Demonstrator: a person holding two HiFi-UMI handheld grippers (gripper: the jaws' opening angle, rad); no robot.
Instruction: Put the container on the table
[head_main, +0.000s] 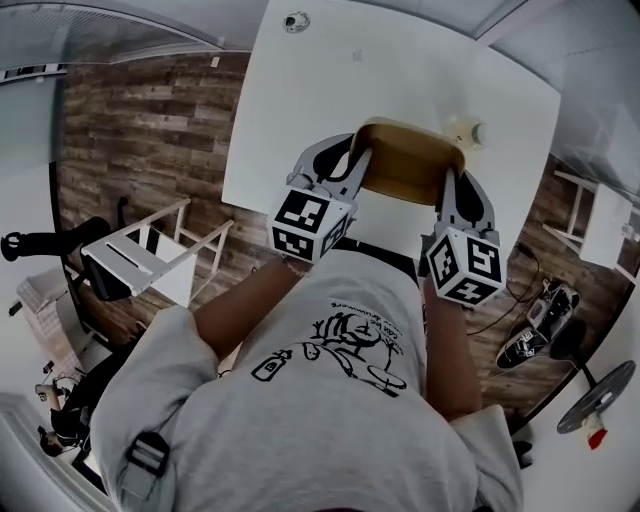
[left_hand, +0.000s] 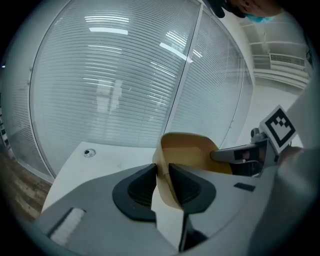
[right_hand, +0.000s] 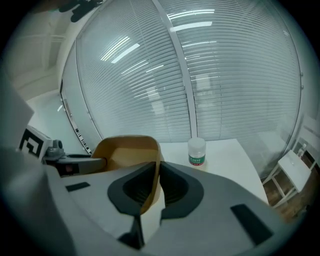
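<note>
A tan open container (head_main: 405, 160) hangs just over the near part of the white table (head_main: 300, 120), held by its two side walls. My left gripper (head_main: 358, 160) is shut on its left wall, and the thin rim is pinched between the dark pads (left_hand: 162, 172). On the opposite side, my right gripper (head_main: 448, 185) is shut on the right wall (right_hand: 156, 172). Across the container (left_hand: 192, 150) the left gripper view shows the right gripper (left_hand: 240, 155). The left gripper (right_hand: 75, 162) shows beyond the container (right_hand: 127, 147) in the right gripper view. The container's underside is hidden.
A small white bottle (head_main: 463, 130) with a green label (right_hand: 196, 151) stands on the table just beyond the container's right corner. A round cable port (head_main: 295, 22) sits at the table's far left. A white stool (head_main: 150, 260) and shoes (head_main: 535, 335) are on the wooden floor beside the table.
</note>
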